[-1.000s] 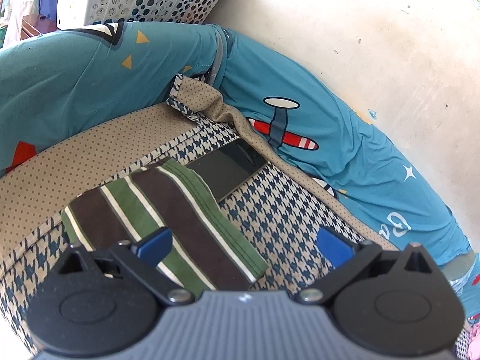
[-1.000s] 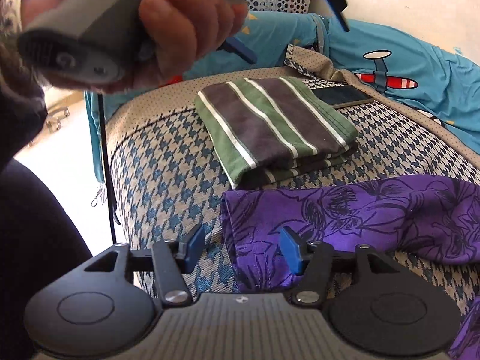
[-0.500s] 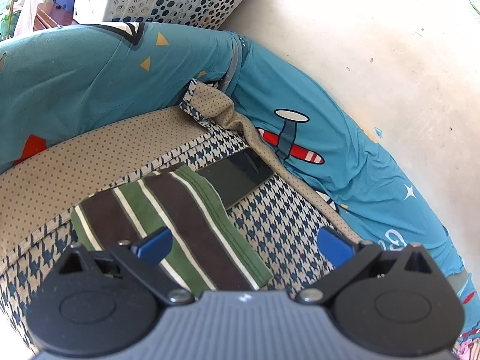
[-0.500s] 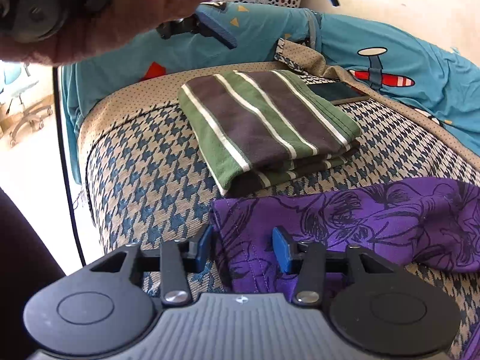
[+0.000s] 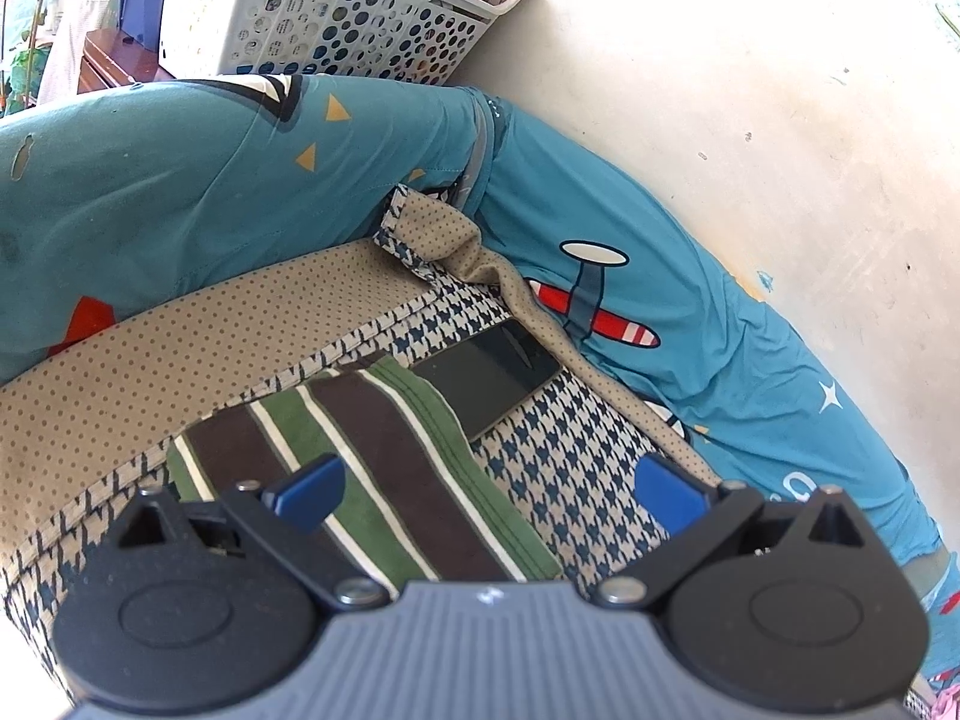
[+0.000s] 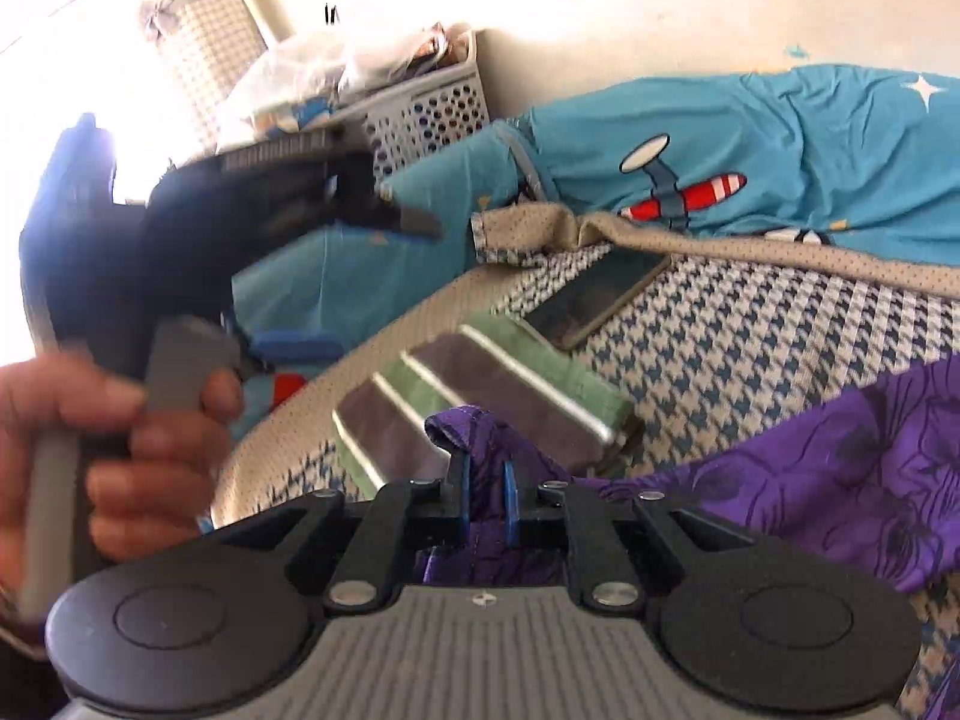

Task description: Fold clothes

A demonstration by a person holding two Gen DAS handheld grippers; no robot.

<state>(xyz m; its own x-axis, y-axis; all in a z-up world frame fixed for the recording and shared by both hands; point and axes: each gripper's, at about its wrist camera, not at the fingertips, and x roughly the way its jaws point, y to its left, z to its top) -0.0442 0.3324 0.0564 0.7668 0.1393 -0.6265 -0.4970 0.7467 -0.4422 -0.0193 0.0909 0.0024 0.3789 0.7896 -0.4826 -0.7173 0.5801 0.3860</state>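
Bare houndstooth cover (image 5: 576, 468) lies open right of the folded striped garment (image 5: 384, 468); a phone (image 5: 486, 381) lies just beyond that garment, touching its far edge; teal cushions (image 5: 690, 354) wall the far side; a white basket (image 5: 336, 12) stands behind them; the purple garment (image 6: 840, 462) covers the near right.

There's a dark phone (image 5: 489, 375) lying flat on the houndstooth cover (image 5: 576, 450), right by its turned-up dotted edge. Teal airplane-print bedding (image 5: 660, 276) sits against the wall, and a white perforated laundry basket (image 5: 336, 18) sits behind it.
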